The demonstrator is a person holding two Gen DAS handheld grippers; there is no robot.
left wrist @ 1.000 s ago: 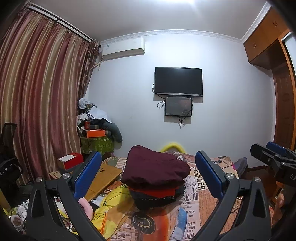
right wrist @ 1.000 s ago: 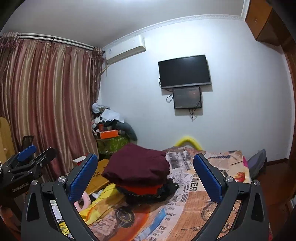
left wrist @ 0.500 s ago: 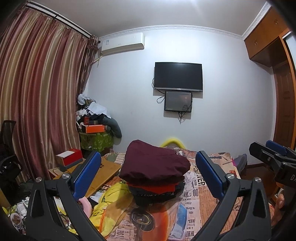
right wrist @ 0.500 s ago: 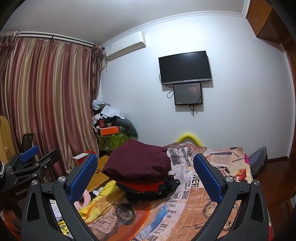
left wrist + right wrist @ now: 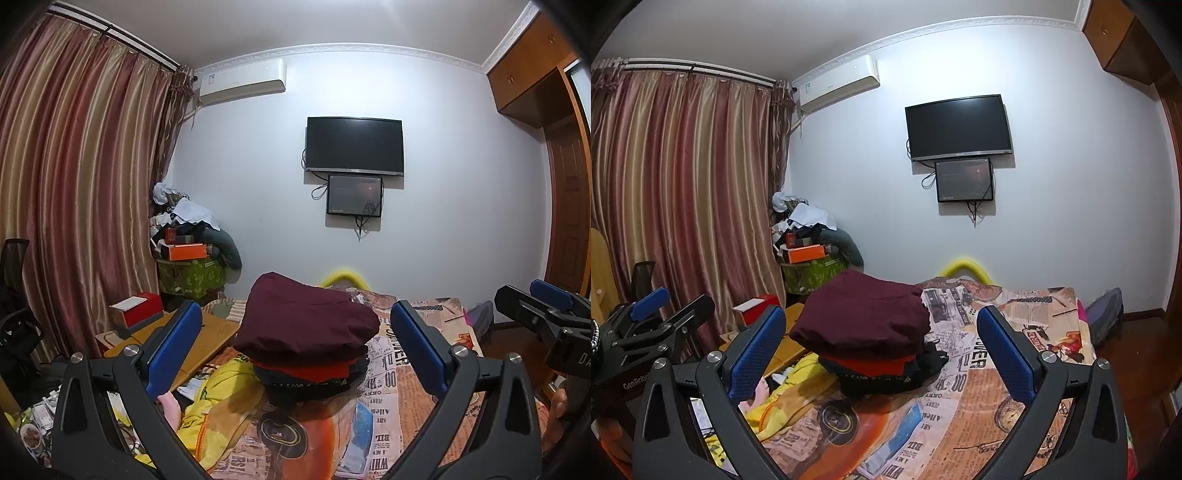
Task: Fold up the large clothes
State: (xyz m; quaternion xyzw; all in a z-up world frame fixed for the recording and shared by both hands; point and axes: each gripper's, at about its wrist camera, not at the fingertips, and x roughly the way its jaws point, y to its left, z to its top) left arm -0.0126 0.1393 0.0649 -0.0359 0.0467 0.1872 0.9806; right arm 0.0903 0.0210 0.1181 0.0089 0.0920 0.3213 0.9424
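Note:
A folded maroon garment [image 5: 306,321] [image 5: 864,314] tops a stack of folded clothes, with a red layer [image 5: 310,371] and black ones beneath, on a bed with a newspaper-print cover [image 5: 388,373] [image 5: 975,391]. A yellow garment [image 5: 218,398] [image 5: 775,402] lies crumpled at the bed's near left. My left gripper [image 5: 295,347] is held above the bed, open, with nothing between its blue pads. My right gripper [image 5: 882,350] is open and empty too, short of the stack. Each gripper shows at the edge of the other's view.
A low wooden table [image 5: 199,339] with a red box [image 5: 138,314] stands left of the bed. Striped curtains [image 5: 74,203] hang at the left, a cluttered pile [image 5: 188,243] fills the corner. A TV [image 5: 354,146] is on the far wall, a wardrobe [image 5: 554,147] at the right.
Both cameras have tilted slightly upward, so the stack sits a little lower in the views. Both grippers stay open and empty.

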